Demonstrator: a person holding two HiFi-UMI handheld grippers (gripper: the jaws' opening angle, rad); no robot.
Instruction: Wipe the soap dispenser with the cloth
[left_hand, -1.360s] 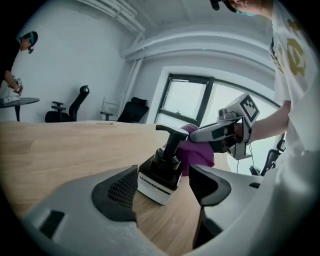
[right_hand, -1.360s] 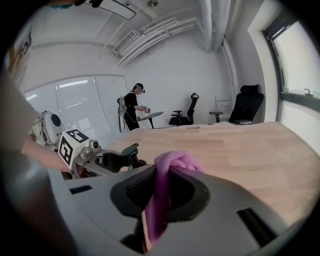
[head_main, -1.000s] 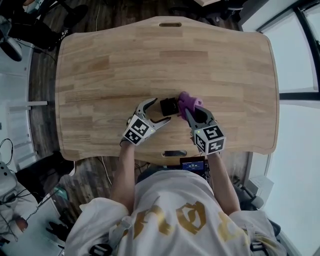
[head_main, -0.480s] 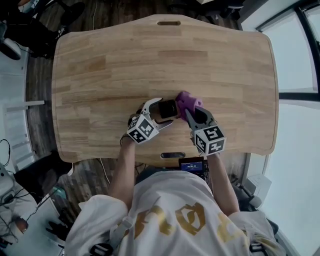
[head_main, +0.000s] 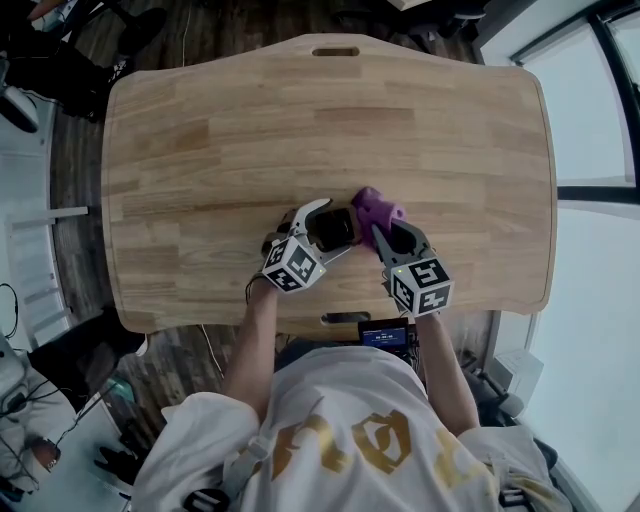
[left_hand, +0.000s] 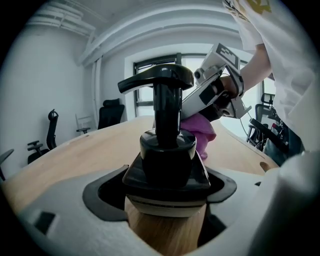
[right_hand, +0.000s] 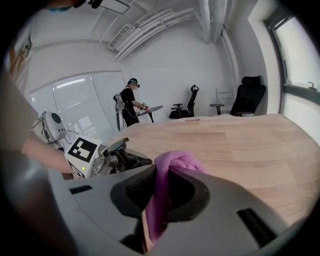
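Observation:
The soap dispenser (head_main: 335, 229) has a black pump top and a wooden body (left_hand: 165, 232); it stands near the table's front edge. My left gripper (head_main: 325, 233) is shut on the dispenser, one jaw on each side of its black collar (left_hand: 167, 172). My right gripper (head_main: 390, 233) is shut on a purple cloth (head_main: 374, 209), which bunches out past the jaws (right_hand: 170, 167). The cloth (left_hand: 202, 134) sits right beside the dispenser on its right; contact cannot be told. In the right gripper view the left gripper (right_hand: 92, 156) and the pump (right_hand: 119, 146) show at the left.
The wooden table (head_main: 250, 130) stretches bare ahead, with a slot at its far edge (head_main: 335, 51) and one at its near edge (head_main: 345, 318). Office chairs (right_hand: 247, 97) and a person (right_hand: 131, 102) stand far behind. A window runs along the right.
My left gripper moved right and its wide-open jaws closed around the dispenser. The right gripper with the cloth hardly moved.

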